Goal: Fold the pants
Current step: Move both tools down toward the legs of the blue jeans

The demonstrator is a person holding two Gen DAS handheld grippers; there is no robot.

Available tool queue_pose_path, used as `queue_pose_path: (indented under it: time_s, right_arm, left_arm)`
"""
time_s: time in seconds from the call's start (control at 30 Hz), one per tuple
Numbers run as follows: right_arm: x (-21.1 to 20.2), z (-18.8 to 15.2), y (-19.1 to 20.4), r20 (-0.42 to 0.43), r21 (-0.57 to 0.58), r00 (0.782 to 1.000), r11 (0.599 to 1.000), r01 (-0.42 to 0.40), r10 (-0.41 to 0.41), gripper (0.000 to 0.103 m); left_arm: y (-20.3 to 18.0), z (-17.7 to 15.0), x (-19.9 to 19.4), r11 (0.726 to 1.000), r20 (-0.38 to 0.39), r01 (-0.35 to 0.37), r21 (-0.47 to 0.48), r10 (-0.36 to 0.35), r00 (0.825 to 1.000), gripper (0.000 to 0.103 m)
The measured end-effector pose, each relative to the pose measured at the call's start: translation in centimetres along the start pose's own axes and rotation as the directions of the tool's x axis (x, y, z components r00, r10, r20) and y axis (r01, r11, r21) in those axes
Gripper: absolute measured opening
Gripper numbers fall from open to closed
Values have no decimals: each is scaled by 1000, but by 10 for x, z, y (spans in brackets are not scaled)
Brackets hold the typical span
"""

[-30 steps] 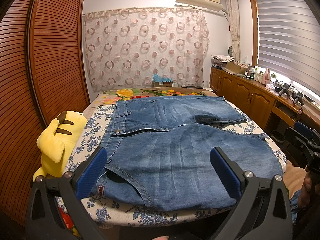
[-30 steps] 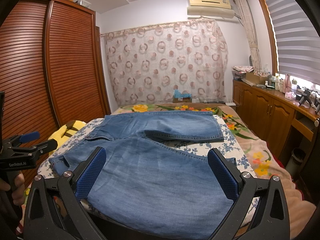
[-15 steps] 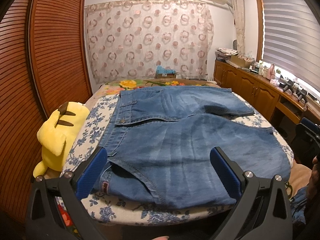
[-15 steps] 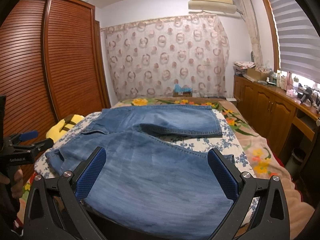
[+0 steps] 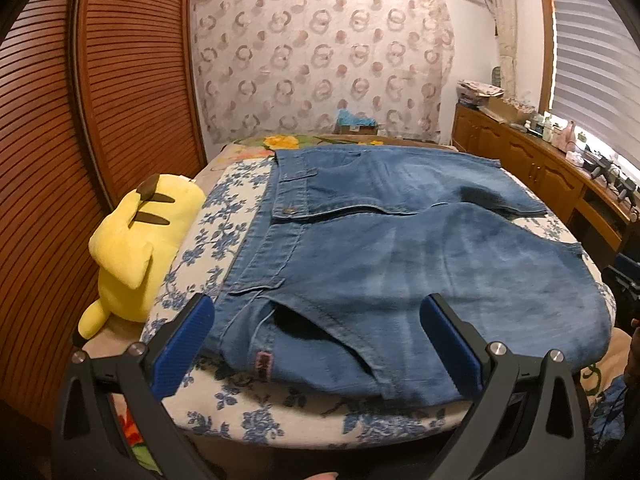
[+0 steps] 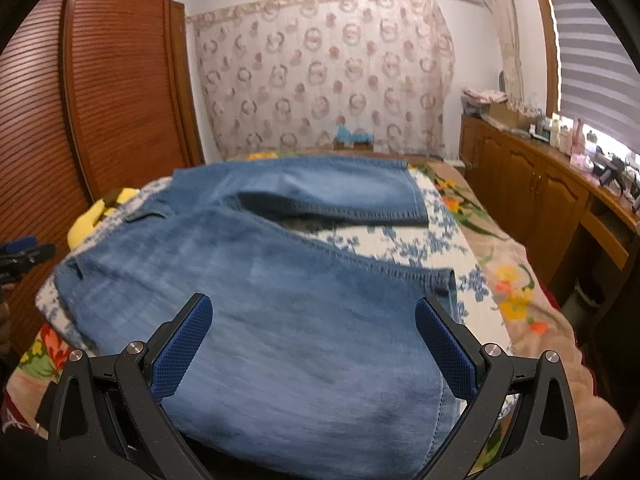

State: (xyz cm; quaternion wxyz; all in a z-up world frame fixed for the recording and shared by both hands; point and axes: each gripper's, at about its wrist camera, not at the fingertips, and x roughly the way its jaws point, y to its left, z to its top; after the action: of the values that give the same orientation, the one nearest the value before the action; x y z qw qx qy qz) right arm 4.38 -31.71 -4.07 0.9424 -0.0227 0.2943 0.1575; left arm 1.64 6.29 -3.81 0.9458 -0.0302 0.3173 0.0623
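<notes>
Evidently at the approach step, no fold made yet. Denim pants (image 5: 400, 264) spread flat across the floral sheet (image 5: 232, 208), filling the centre of both views, waistband toward the left of the left-wrist frame, the two short legs running to the right edge. Left gripper (image 5: 316, 340) low at bottom centre over the near waistband corner, jaws wide apart, nothing between them. Right gripper (image 6: 316, 340) low at bottom centre over the near leg hem, jaws likewise apart, empty. Yellow plush (image 5: 136, 240) at left, beside the sheet. Next, probably: down onto the near edge, one pinch at the waistband, one at the hem, then lift toward the far leg.
</notes>
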Motion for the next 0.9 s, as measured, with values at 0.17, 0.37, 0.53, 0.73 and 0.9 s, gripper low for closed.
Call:
queue_pose_path:
  time_s: [0.17,0.37,0.53,0.73,0.9]
  right_arm:
    - [22,-12,-9,-61,-7,998,1000,20,-20,103]
    - [40,-25,-17,-113,-13,993,999,44,-45,103]
    - [48,-31,-20,-136,-22,989,998,60,-62,103]
    - [54,-37,-24,-167,-21,983,997,72,-75,103]
    - [56,-39,-25,-161,-30,984,997,73,-77,103]
  left_arm:
    - [12,-5,8,1000,-16,-17,-15,17,1000,103]
    - [32,-17,23,998,-48,-49,-38,47,998,103]
    - [60,-29,34,994,-72,-78,-81,72,995,103]
    - [86,-43,37,990,-84,-67,-127,57,995,103]
    - [89,-52,36,987,-82,-17,-158,4,997,94]
